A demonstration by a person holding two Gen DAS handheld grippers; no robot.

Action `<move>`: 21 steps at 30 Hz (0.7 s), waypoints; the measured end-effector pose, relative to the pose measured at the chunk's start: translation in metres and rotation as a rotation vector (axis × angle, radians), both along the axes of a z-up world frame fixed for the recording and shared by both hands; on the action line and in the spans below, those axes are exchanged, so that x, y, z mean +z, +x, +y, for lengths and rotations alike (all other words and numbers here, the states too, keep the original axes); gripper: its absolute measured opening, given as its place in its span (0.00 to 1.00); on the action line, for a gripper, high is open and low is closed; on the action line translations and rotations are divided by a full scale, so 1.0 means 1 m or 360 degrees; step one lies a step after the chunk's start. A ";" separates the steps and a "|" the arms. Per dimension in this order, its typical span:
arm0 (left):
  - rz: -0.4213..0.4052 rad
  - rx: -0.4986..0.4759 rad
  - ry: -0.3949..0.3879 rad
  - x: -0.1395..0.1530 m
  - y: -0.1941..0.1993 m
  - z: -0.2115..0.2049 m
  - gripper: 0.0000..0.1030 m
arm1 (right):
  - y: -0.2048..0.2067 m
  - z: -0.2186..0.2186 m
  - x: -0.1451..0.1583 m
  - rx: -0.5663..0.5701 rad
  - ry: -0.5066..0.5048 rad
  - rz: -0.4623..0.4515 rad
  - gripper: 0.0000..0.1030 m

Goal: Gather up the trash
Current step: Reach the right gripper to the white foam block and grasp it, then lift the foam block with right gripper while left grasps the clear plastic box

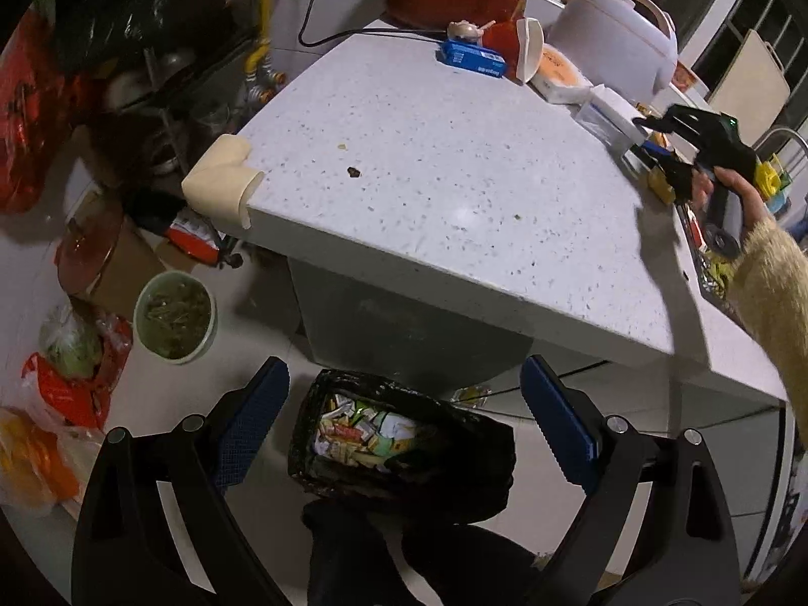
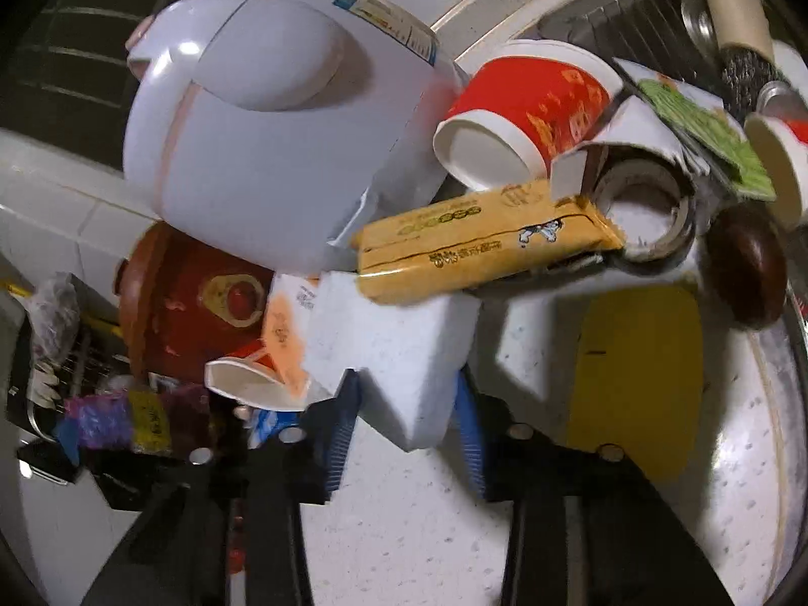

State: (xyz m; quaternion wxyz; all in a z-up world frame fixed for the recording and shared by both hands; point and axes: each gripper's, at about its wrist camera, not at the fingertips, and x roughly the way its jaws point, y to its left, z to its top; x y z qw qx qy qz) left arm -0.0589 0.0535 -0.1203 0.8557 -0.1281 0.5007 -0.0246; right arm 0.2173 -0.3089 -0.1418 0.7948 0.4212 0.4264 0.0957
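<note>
The right gripper (image 2: 404, 419) has its blue ribbed fingers (image 2: 336, 434) drawn in on a white foam block (image 2: 399, 348) at the far right edge of the speckled stone counter (image 1: 429, 161); the pads look to press its sides. Foam is light, crumbly and notched, so I judge a corner grip could slip or break off. A glossy yellow snack wrapper (image 2: 485, 247) lies against the block and may drag along, knocking the red paper cup (image 2: 525, 106) behind it. The left gripper (image 1: 399, 434) hangs wide open, holding nothing, above the black-lined trash bin (image 1: 399, 444) on the floor below the counter's near edge.
</note>
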 end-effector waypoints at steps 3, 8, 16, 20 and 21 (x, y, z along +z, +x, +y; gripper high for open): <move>-0.0020 -0.0039 -0.0005 0.003 0.006 -0.007 0.88 | -0.022 0.000 0.012 0.0064 0.0043 -0.0058 0.22; -0.0085 -0.0199 0.0029 0.010 0.032 -0.040 0.88 | -0.079 -0.013 0.031 0.0155 0.0160 -0.0121 0.21; -0.0309 -0.0581 0.0285 0.028 0.133 -0.139 0.88 | -0.186 -0.088 0.067 0.0008 0.0224 -0.0270 0.21; -0.0375 -0.0792 0.0283 0.035 0.198 -0.194 0.88 | -0.221 -0.115 0.061 -0.0077 0.0241 -0.0266 0.21; -0.0368 -0.0806 0.0292 0.034 0.216 -0.206 0.88 | -0.224 -0.116 0.059 -0.0089 0.0250 -0.0256 0.21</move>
